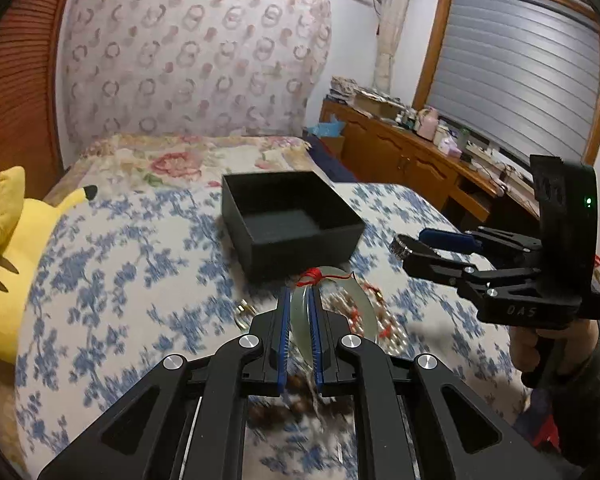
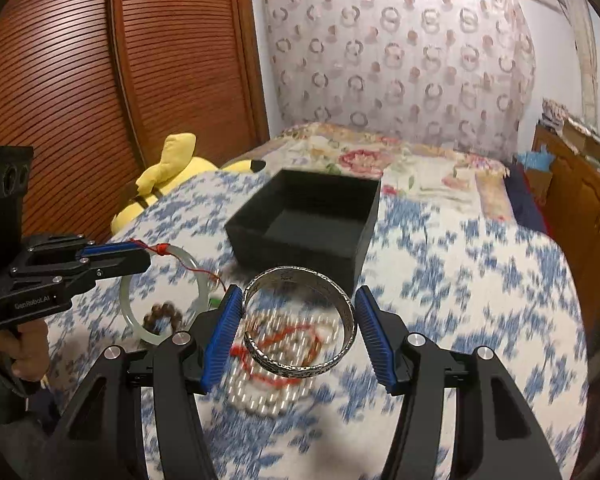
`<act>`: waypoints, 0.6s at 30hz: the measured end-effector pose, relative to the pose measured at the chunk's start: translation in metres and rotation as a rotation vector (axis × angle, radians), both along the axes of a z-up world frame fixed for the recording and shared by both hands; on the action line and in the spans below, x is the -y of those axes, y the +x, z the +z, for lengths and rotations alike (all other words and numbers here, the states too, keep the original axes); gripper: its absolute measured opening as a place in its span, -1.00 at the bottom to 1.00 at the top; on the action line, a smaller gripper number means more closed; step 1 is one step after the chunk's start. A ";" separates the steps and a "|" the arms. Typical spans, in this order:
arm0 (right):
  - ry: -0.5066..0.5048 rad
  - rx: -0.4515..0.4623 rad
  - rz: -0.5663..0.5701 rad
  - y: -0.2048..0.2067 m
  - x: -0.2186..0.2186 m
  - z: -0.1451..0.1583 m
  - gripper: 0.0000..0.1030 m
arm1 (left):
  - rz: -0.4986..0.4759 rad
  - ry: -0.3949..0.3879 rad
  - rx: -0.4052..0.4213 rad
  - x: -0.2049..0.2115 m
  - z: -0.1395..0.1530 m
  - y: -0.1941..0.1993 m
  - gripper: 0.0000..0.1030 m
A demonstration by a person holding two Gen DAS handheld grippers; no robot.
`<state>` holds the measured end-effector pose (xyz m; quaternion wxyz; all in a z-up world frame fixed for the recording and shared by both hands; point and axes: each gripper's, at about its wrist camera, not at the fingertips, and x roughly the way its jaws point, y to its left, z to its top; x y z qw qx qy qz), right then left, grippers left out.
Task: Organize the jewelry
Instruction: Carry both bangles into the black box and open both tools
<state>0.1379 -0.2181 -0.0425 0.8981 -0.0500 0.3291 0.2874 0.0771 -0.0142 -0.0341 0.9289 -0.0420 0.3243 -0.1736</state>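
Note:
An open black box sits on the blue-flowered bedspread. My left gripper is shut on a pale green jade bangle with a red thread knot, held above the bed; it also shows in the right wrist view. My right gripper holds an engraved silver bangle between its blue pads, lifted just before the box; the bangle also shows in the left wrist view. Below lie a pearl necklace, a red cord and brown wooden beads.
A yellow plush toy lies at the bed's left edge. A wooden louvred wardrobe stands on the left. A wooden sideboard with clutter runs under the window on the right. A small gold piece lies on the bedspread.

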 end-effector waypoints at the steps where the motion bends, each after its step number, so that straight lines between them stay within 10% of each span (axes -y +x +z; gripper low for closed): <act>1: -0.002 0.006 0.000 0.006 -0.002 0.003 0.18 | 0.007 -0.001 0.004 -0.002 0.001 0.003 -0.84; 18: 0.010 -0.034 0.000 0.102 -0.038 -0.005 0.19 | 0.103 -0.022 0.050 -0.035 0.024 0.051 -0.84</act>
